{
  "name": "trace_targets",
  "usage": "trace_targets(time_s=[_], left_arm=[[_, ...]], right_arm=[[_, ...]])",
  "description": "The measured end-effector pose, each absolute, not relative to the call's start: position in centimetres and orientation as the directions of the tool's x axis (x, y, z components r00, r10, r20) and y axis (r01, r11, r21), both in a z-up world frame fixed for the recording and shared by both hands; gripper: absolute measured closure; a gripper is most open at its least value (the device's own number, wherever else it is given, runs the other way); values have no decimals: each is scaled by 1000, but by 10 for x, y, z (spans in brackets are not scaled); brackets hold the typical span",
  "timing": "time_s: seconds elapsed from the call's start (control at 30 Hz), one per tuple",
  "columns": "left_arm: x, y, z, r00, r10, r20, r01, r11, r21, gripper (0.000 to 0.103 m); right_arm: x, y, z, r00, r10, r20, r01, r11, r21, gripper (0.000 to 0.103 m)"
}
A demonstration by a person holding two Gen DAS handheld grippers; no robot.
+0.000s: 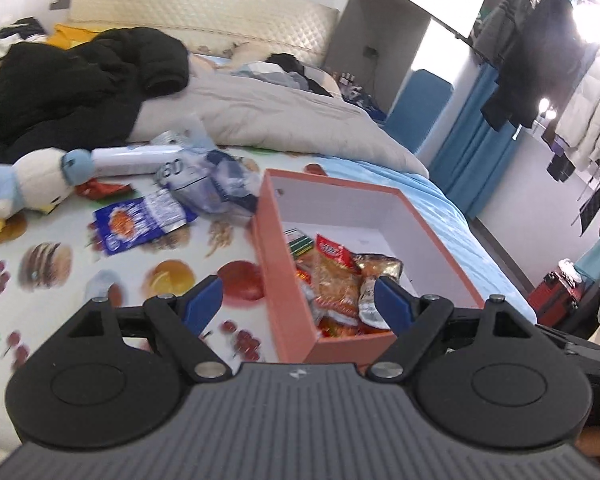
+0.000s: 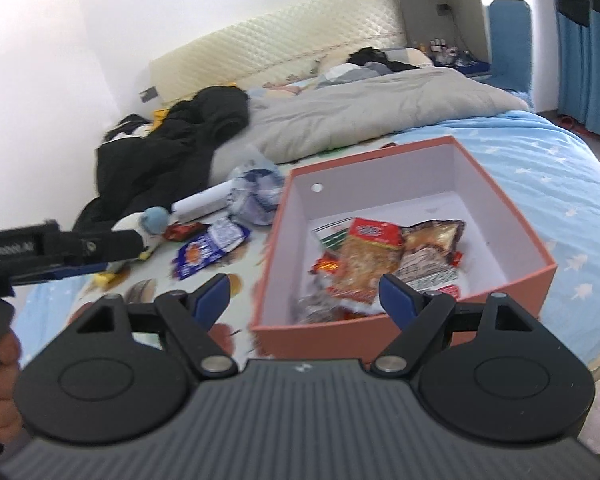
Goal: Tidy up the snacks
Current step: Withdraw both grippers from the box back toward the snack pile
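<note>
2 grippers hang over a wide bed (image 1: 380,168) covered by a pale blue spread and a food-printed sheet (image 1: 100,280). A grey quilt (image 1: 260,120) lies bunched toward the headboard, with a black jacket (image 1: 80,76) heaped beside it. On the sheet sits an open orange box (image 2: 400,336) with white inner walls. Several snack packets (image 2: 364,268) lie piled in its near end, among them an orange noodle-type pack with a red label and a brown pack beside it; the far half of the box floor is bare. Outside the box, on the sheet, lie a crumpled blue-and-white bag (image 1: 220,180), a white tube (image 1: 132,162), a soft toy duck (image 1: 24,188), a blue snack packet (image 1: 140,222) and a small red wrapper (image 1: 104,190). The left gripper (image 1: 298,300) hovers above the box's near left corner, fingers wide apart and holding nothing. The right gripper (image 2: 304,294) hovers over the box's near edge, fingers likewise spread and empty. In the right wrist view, the left gripper's black body juts in from the left edge.
</note>
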State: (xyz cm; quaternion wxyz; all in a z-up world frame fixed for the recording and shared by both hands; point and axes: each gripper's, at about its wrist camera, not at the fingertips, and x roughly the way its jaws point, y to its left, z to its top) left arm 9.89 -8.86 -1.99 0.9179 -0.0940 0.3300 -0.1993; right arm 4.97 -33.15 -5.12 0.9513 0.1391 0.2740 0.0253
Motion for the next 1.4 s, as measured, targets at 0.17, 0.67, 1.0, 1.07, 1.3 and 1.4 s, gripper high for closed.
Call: trace_targets(time_s=[0.17, 0.67, 1.0, 1.07, 1.3, 1.4], left_arm=[[71, -60, -23, 719, -417, -555, 261, 903, -341, 17], [61, -19, -31, 752, -284, -595, 127, 948, -291, 17], [84, -22, -49, 758, -178, -627, 5, 963, -268, 17], [93, -22, -52, 757, -163, -633, -14, 964, -265, 17], [114, -7, -58, 783, -131, -608, -74, 951, -300, 17], [124, 5, -62, 791, -144, -595, -73, 943, -325, 17]], right_arm=[[31, -308, -49, 840, 92, -534, 14, 981, 191, 20], [31, -269, -60, 817, 230, -529, -108, 962, 251, 20], [46, -265, -71, 812, 317, -490, -222, 944, 243, 20], [50, -262, -73, 813, 332, -479, -248, 941, 232, 20], [70, -251, -81, 796, 366, -482, -281, 929, 241, 20], [72, -242, -80, 794, 370, -483, -308, 929, 206, 20]])
